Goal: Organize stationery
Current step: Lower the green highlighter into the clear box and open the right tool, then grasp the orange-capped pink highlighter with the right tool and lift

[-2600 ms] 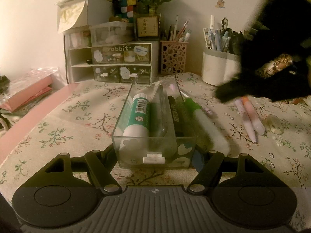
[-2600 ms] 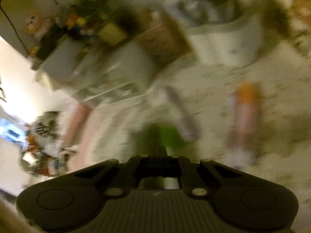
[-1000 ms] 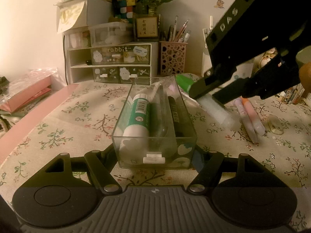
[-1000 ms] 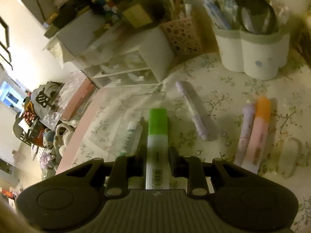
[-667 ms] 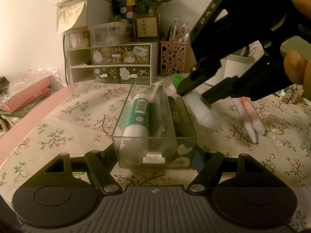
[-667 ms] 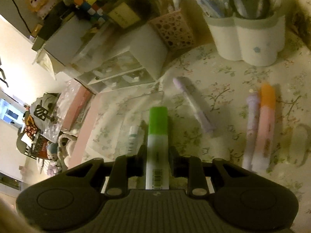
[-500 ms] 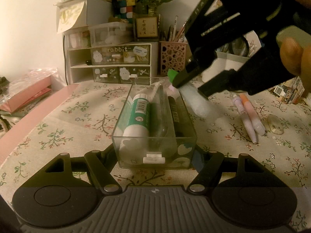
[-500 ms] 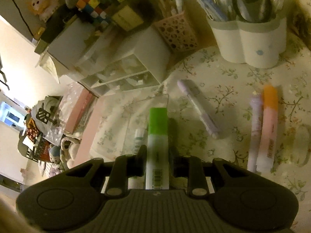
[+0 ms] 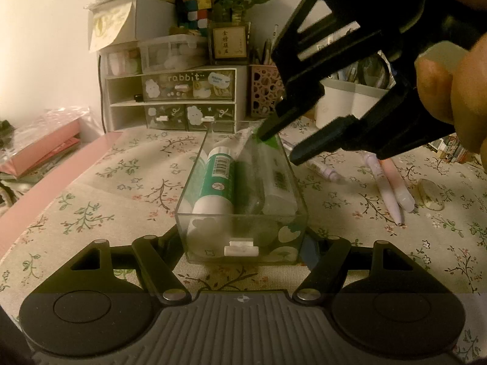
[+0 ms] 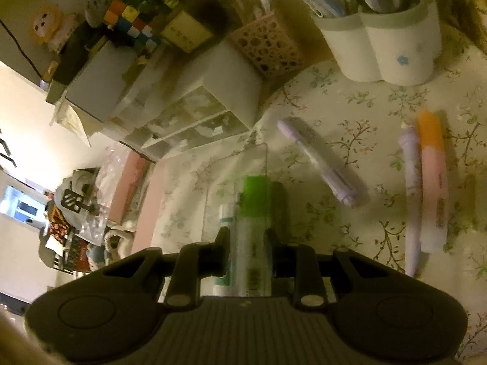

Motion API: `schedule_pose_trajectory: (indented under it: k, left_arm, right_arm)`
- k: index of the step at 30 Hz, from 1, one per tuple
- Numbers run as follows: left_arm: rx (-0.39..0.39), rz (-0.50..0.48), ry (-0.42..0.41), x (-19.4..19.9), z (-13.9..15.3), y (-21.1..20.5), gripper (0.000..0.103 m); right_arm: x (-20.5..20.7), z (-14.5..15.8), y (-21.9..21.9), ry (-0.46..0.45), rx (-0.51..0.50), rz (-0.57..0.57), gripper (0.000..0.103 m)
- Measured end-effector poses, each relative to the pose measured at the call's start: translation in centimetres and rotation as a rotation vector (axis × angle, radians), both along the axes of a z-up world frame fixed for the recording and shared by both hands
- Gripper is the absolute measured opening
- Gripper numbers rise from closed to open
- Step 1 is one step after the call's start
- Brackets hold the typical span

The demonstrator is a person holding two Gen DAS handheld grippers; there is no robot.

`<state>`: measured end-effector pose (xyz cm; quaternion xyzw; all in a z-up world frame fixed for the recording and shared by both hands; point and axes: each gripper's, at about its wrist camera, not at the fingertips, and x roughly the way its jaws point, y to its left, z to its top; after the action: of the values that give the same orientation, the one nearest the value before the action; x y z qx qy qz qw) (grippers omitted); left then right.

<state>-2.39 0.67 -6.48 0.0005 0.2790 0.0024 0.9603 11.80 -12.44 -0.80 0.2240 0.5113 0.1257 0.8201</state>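
A clear plastic drawer box (image 9: 240, 243) sits on the floral tablecloth between my left gripper's fingers (image 9: 158, 261), which grip its near end. In it lie a green-and-white glue stick (image 9: 217, 182) and the green-capped highlighter (image 9: 275, 176). My right gripper (image 9: 283, 143) hovers over the box's far end with its jaws spread. In the right wrist view the highlighter (image 10: 254, 222) lies loose between the parted fingers (image 10: 220, 243), inside the box (image 10: 240, 158).
A purple pen (image 10: 316, 159), a second purple pen (image 10: 411, 188) and an orange-capped pink highlighter (image 10: 433, 182) lie on the cloth right of the box. A white drawer organizer (image 9: 173, 100), pink mesh pen cup (image 9: 264, 91) and white pen holder (image 10: 386, 39) stand behind.
My right gripper carried the green highlighter left over the box, lowered it in and opened its jaws. The highlighter now rests in the box. The left gripper has not moved.
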Motion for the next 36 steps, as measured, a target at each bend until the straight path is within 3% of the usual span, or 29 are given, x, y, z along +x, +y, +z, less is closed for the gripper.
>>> schedule_pose_trajectory:
  k: [7, 10, 15, 22, 30, 36]
  left_arm:
    - [0.000, 0.000, 0.000, 0.0, 0.0, 0.0, 0.072]
    - [0.000, 0.000, 0.000, 0.0, 0.0, 0.0, 0.072]
    - [-0.002, -0.001, 0.000, 0.1, 0.0, -0.1, 0.072]
    - [0.001, 0.002, 0.000, 0.2, 0.0, -0.2, 0.072]
    - [0.001, 0.001, 0.000, 0.2, 0.0, -0.2, 0.072]
    - [0.001, 0.001, 0.000, 0.2, 0.0, -0.2, 0.072]
  right_arm:
    - [-0.6, 0.2, -0.1, -0.052, -0.078, 0.025, 0.024]
    - [-0.8, 0.2, -1.3, -0.061, -0.067, 0.006, 0.024]
    - [-1.6, 0.7, -5.1, -0.098, -0.116, -0.072, 0.024]
    - [-2.0, 0.4, -12.4, -0.071, -0.179, -0.249, 0.024]
    - [-1.5, -0.3, -11.2, -0.059, -0.267, -0.164, 0.024]
    - [0.4, -1.3, -8.5, -0.056, -0.375, -0.085, 0.032]
